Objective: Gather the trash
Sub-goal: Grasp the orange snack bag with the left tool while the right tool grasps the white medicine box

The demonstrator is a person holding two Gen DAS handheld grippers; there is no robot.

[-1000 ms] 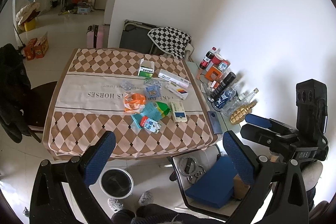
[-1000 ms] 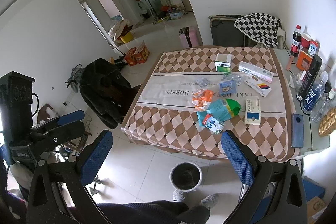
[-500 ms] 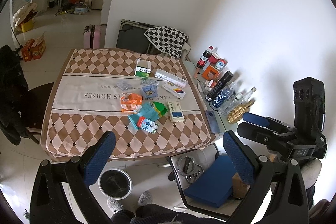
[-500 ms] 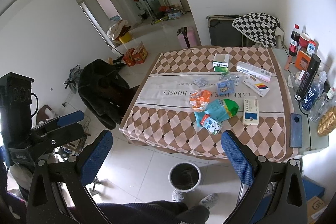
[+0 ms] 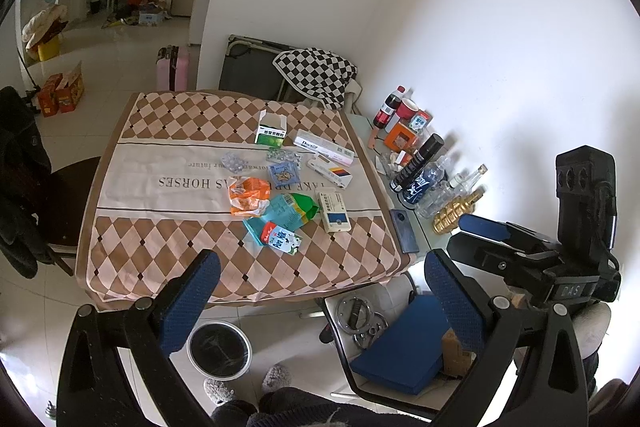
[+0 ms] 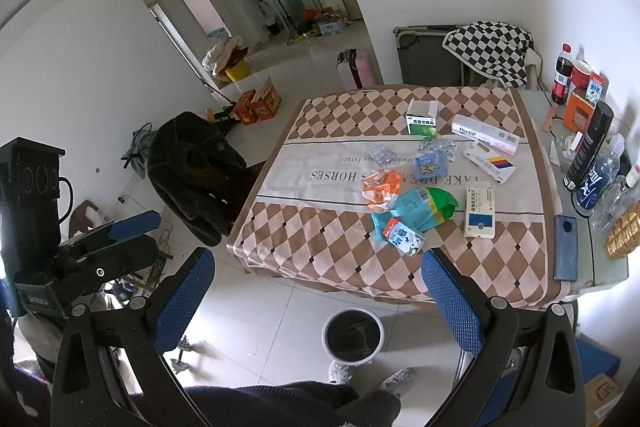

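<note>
Trash lies on the checked tablecloth point(image 5: 168, 227): an orange wrapper point(image 5: 248, 195) point(image 6: 382, 187), a teal and green bag point(image 5: 292, 211) point(image 6: 424, 209), a small milk carton point(image 5: 282, 239) point(image 6: 402, 237), several medicine boxes point(image 5: 334, 211) point(image 6: 480, 213) and blister packs point(image 5: 234, 161). A round bin point(image 5: 219, 349) point(image 6: 353, 335) stands on the floor by the table's near edge. My left gripper point(image 5: 318, 297) is open and empty, held high and back from the table. My right gripper point(image 6: 318, 301) is also open and empty, above the floor near the bin.
Bottles point(image 5: 418, 165) point(image 6: 588, 147) and a phone point(image 5: 404, 231) point(image 6: 566, 247) line the table's right side. A chair with a black coat point(image 6: 192, 171) stands left of the table. A chair with a blue cushion point(image 5: 400, 347) stands at the near right.
Both grippers have drifted slightly back from the table; the table looks a little smaller. Nothing was grasped or moved.
</note>
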